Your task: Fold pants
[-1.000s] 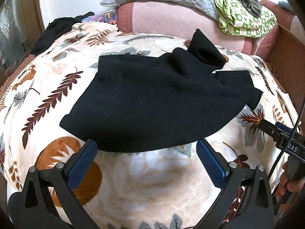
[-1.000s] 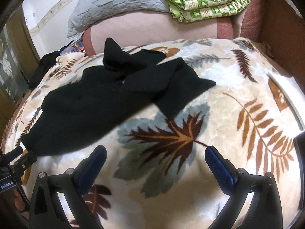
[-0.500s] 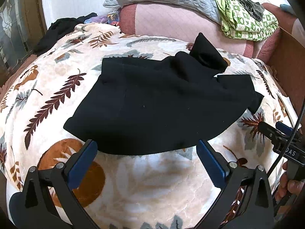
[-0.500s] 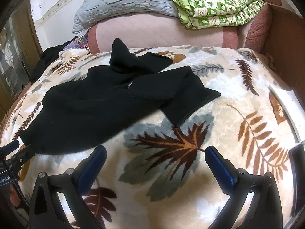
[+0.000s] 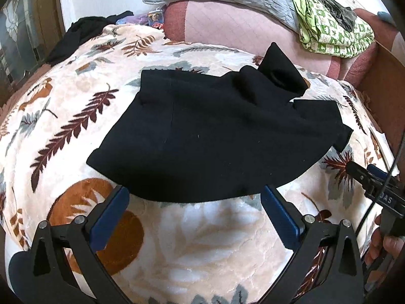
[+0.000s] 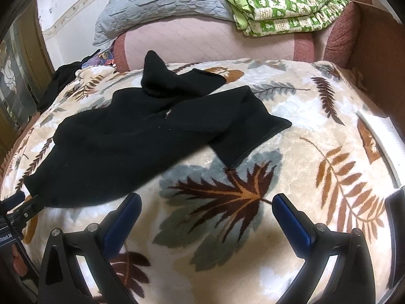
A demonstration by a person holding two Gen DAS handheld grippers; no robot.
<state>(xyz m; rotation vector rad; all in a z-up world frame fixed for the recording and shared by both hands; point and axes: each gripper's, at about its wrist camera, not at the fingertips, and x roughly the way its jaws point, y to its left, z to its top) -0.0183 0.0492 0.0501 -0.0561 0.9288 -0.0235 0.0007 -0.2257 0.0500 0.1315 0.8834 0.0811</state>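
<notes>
since a second ago both of my views have eased back and tilted a little, so the black pants (image 5: 217, 136) sit slightly lower in the left view and more of the pink bolster shows above them; the pants themselves lie as they did. my left gripper (image 5: 195, 202) hangs with its blue pads spread wide, empty, its tips just at the near hem of the pants in the lower middle of the frame. my right gripper (image 6: 206, 209) is likewise spread and empty, over a brown leaf print on the blanket (image 6: 316, 131), with its left pad close to the lower edge of the cloth. the pants lie crumpled across the centre of the blanket, one leg end poking up toward the pink bolster (image 5: 240, 27) at top, another leg end flat toward the right. a grey quilt (image 6: 162, 2) and a green patterned cover (image 6: 286, 10) rest on the bolster. a hand (image 5: 384, 248) shows at the lower right edge of the left view.
</notes>
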